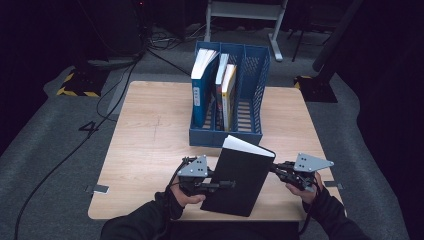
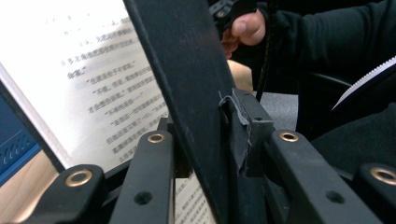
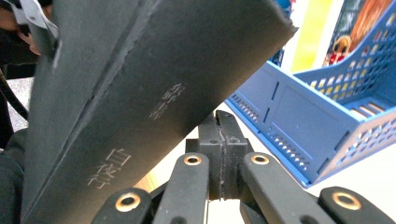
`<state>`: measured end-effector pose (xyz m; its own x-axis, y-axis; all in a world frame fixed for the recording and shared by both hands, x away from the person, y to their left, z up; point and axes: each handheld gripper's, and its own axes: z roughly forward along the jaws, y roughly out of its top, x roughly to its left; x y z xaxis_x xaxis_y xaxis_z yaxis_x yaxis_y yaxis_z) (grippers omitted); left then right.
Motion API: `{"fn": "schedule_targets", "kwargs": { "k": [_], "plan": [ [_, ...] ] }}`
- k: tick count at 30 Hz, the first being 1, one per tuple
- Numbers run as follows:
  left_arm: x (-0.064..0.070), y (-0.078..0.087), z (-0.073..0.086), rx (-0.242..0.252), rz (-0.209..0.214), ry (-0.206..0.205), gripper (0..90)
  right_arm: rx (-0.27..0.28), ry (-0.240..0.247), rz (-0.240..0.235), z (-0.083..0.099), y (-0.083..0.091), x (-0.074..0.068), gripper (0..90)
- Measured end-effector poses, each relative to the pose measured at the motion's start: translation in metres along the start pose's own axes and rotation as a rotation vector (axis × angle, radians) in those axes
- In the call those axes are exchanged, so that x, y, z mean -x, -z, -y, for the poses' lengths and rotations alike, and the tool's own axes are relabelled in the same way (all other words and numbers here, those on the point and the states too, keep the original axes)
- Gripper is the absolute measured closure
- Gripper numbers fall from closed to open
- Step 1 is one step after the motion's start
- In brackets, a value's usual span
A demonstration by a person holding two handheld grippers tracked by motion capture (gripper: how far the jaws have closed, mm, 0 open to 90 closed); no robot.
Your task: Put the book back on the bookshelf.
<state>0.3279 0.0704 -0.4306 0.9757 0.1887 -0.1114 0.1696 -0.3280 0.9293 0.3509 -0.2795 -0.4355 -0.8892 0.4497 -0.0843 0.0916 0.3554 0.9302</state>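
Matte black book (image 1: 240, 177), cover clamped in left tool (image 1: 227, 184); right tool (image 1: 276, 169) clenched empty beside its spine.

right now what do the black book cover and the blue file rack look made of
Black book: cover looks like matte card or cloth-textured board, dull, with faint pressed characters on the spine; pages are white printed paper. Blue file rack: apparently moulded plastic, smooth with a slight sheen, its walls pierced by a grid of slots.

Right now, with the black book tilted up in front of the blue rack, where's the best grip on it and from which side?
Grip the black book on its cover edge, low on the person's left, where the left gripper is shut on the cover. The book stands tilted with its pages uppermost, so that side edge is thin and open to a sideways approach. The right gripper, jaws shut, sits at the spine side.
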Motion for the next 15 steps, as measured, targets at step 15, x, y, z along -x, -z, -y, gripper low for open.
{"fn": "schedule_targets", "kwargs": {
  "k": [15],
  "plan": [
    [-0.008, -0.021, -0.005, -0.025, -0.043, -0.070, 69.8, 0.010, 0.051, 0.065, -0.015, 0.006, 0.003, 90.0]
  ]
}}
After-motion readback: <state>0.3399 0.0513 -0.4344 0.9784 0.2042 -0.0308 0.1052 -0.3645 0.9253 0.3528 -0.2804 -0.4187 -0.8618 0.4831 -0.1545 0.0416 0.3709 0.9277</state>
